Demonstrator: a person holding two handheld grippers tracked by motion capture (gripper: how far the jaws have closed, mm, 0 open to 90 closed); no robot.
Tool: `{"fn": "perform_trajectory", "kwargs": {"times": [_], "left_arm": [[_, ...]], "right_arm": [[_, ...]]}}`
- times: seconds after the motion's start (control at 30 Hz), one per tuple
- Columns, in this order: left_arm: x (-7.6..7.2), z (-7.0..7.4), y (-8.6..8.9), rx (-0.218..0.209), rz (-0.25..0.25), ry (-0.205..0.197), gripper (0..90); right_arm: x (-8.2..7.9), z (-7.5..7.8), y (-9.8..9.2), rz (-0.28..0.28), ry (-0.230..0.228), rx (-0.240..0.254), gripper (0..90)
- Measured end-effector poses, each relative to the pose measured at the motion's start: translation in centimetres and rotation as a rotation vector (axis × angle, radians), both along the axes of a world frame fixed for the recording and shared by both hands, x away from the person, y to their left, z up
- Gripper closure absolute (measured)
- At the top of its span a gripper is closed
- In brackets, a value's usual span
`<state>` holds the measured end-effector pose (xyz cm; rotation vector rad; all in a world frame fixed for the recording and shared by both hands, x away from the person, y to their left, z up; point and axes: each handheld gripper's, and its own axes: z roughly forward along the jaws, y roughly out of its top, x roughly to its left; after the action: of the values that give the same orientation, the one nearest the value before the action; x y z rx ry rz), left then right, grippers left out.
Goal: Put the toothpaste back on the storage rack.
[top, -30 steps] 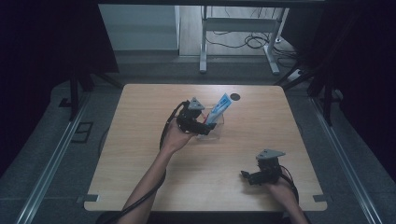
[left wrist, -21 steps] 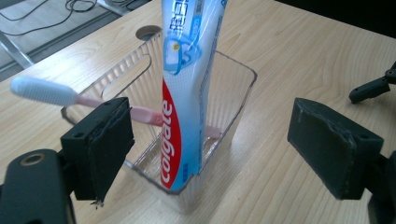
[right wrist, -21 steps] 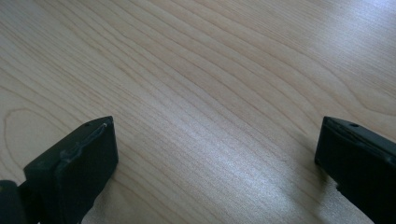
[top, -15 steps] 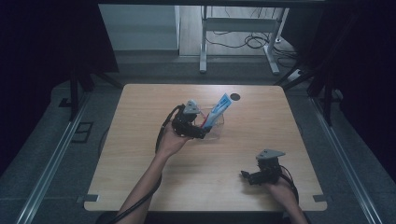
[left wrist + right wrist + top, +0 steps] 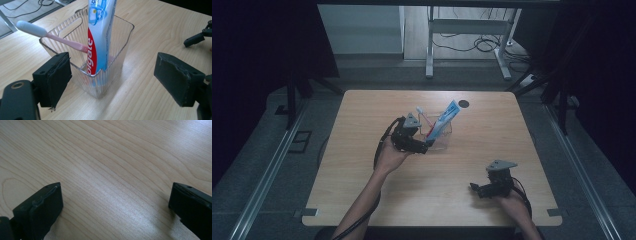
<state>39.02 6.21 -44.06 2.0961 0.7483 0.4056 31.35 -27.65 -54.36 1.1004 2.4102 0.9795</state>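
Seen from above, the person's left forearm reaches diagonally from the table's near edge toward its middle, the hand cupped under the left gripper (image 5: pixel 424 146), which points at a clear ribbed plastic holder (image 5: pixel 443 134) standing just behind the centre of the wooden table (image 5: pixel 362 180). The left gripper's jaws are spread wide — in the left gripper view (image 5: pixel 111 82) one black pad sits close beside the holder's (image 5: pixel 100 82) near left wall, whether touching cannot be told, while the other stands well apart on the right, gripping nothing. Inside the holder a blue, white and red toothpaste tube (image 5: pixel 100 35) stands nearly upright, rising above the rim, and a pink toothbrush (image 5: pixel 52 37) with a pale head leans out over the left wall. In the high view the tube (image 5: pixel 447 117) tilts toward the far right, the toothbrush (image 5: pixel 422 116) beside it. The right hand rests low at the near right corner of the table, holding the right gripper (image 5: pixel 474 188) pointed left — well apart from the holder. Its jaws are also spread wide over bare wood in the right gripper view (image 5: pixel 116 207), holding nothing.
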Motion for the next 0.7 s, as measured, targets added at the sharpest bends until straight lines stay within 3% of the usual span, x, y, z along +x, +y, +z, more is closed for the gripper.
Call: {"fn": "perform_trajectory", "kwargs": {"times": [0.7], "left_arm": [[-2.8, -1.2, 2.1, 0.021, 0.02, 0.003, 14.6]], "right_arm": [[0.0, 0.0, 0.0, -0.002, 0.0, 0.001, 0.0]]}}
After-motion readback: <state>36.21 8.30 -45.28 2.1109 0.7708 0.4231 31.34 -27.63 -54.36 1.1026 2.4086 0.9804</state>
